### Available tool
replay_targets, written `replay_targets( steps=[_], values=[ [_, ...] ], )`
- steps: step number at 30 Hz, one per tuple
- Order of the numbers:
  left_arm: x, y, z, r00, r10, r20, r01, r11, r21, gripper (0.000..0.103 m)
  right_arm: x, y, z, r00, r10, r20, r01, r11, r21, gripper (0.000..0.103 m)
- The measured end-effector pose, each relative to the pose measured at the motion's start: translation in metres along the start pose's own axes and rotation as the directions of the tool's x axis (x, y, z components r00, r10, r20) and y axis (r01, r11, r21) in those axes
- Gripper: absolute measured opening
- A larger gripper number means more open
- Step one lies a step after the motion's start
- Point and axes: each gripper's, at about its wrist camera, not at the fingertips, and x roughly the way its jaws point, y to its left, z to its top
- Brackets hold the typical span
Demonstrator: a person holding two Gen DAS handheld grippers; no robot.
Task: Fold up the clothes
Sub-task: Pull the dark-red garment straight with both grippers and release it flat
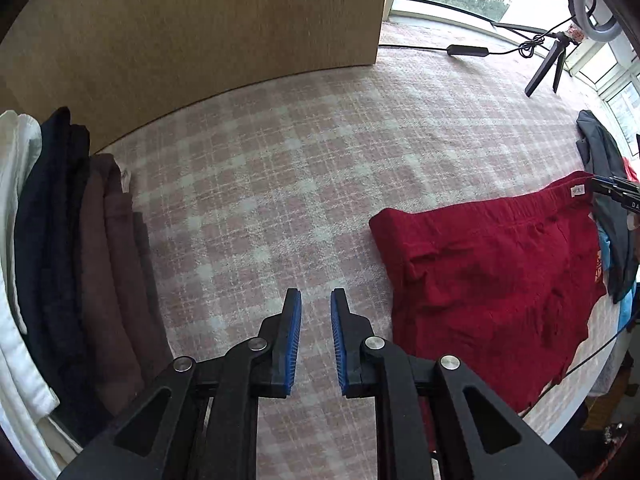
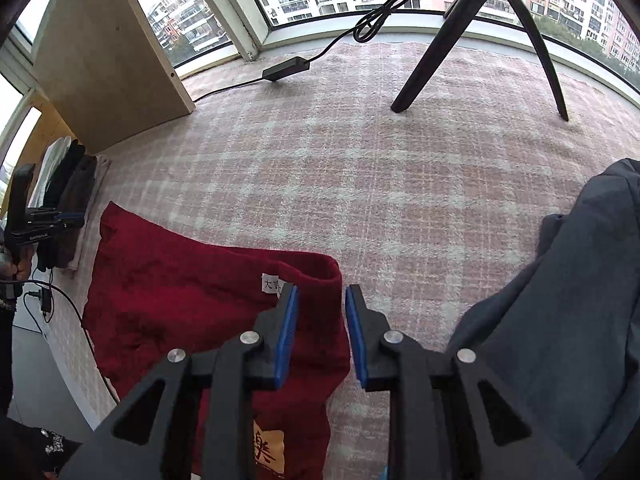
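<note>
— Pink-and-white checked cloth (image 1: 280,184) covers the whole surface. What do you see from your left wrist?

— A stack of folded clothes (image 1: 68,264) along its left edge, white, navy and brown, under a wooden panel (image 1: 192,24). A tripod (image 1: 548,64) and a black cable (image 1: 468,50) sit at the far edge by the window. My left gripper (image 1: 316,332) hovers over bare cloth, blue pads apart, holding nothing. The red garment (image 1: 488,280) lies just to its right, waistband toward the far side; my right gripper (image 1: 616,194) pokes in near the waistband's white tag.

— And from the right wrist?

— The tripod (image 2: 480,40) legs stand ahead, the cable's adapter (image 2: 286,68) left of them. A grey garment (image 2: 568,300) is heaped at the right edge. My right gripper (image 2: 322,336) is spread open, empty, its left finger over the red garment (image 2: 192,312) beside the tag, its right finger over checked cloth. My left gripper (image 2: 60,220) shows far left, before the folded stack (image 2: 64,184).
</note>
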Motion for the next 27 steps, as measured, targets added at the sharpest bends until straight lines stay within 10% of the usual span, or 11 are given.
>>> replay_targets(
  steps=[7,14,20,22,27],
  values=[
    [-0.017,-0.013,-0.115,0.986,-0.150,-0.069,0.147,0.988,-0.042,0.034,-0.036,-0.009,-0.105,0.997,0.054,-0.049,-0.048,0.993,0.103,0.046],
    [0.012,-0.049,-0.132,0.976,-0.195,-0.096,0.196,0.981,-0.004,0.034,-0.024,0.013,-0.142,0.997,0.040,-0.070,-0.036,0.998,0.055,0.046],
    [0.023,-0.070,-0.133,0.979,-0.173,-0.107,0.178,0.983,0.039,0.005,-0.008,0.013,-0.142,0.997,0.022,-0.074,-0.019,0.999,0.048,0.044],
    [0.022,-0.070,-0.133,0.979,-0.174,-0.110,0.178,0.983,0.031,0.004,-0.006,0.011,-0.143,0.995,0.065,-0.071,-0.060,0.996,0.068,0.008],
    [0.004,-0.063,-0.135,0.983,-0.151,-0.105,0.153,0.988,0.020,0.003,-0.045,0.008,-0.147,0.982,0.171,-0.077,-0.161,0.979,0.127,0.005]
  ],
)
